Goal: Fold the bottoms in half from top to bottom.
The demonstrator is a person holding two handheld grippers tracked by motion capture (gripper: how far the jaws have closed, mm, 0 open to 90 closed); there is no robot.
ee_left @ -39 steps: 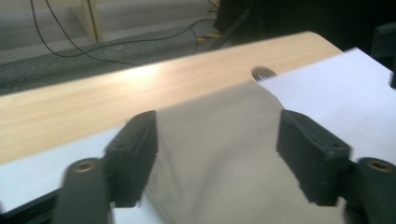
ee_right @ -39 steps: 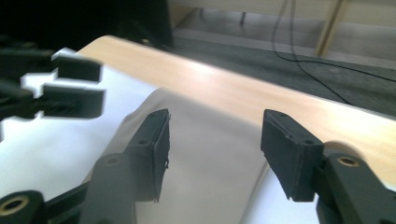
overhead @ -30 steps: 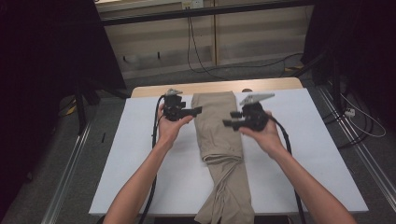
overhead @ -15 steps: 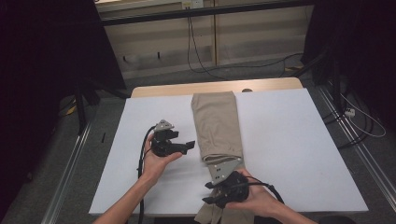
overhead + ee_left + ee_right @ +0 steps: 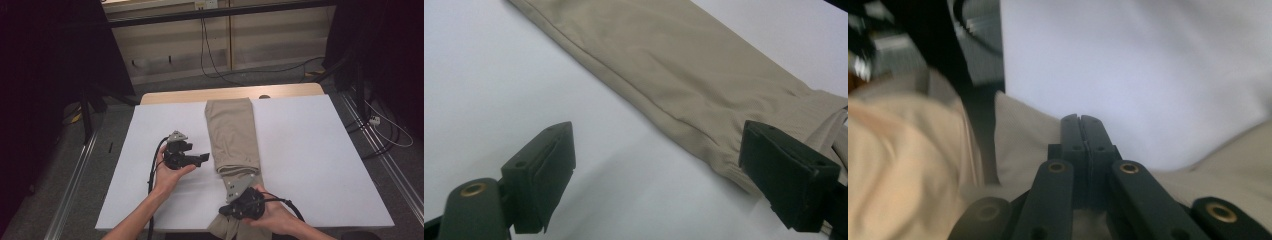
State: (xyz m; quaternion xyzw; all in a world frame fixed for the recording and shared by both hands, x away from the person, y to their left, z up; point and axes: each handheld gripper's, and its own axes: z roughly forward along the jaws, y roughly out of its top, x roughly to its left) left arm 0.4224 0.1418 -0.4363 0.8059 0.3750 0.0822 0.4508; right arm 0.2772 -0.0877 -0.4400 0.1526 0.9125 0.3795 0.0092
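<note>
Khaki trousers (image 5: 233,135) laid lengthwise down middle of white table (image 5: 310,150), far part folded flat, near end hung over near edge. Left gripper (image 5: 200,159) held just beside trousers' left edge, above bare table; jaws spread wide, nothing between them, cloth edge seen past right jaw in left gripper view (image 5: 704,100). Right gripper (image 5: 223,211) placed at near table edge on trouser end; jaws just closed, pressed fully together. Whether cloth pinched: cannot be told.
</note>
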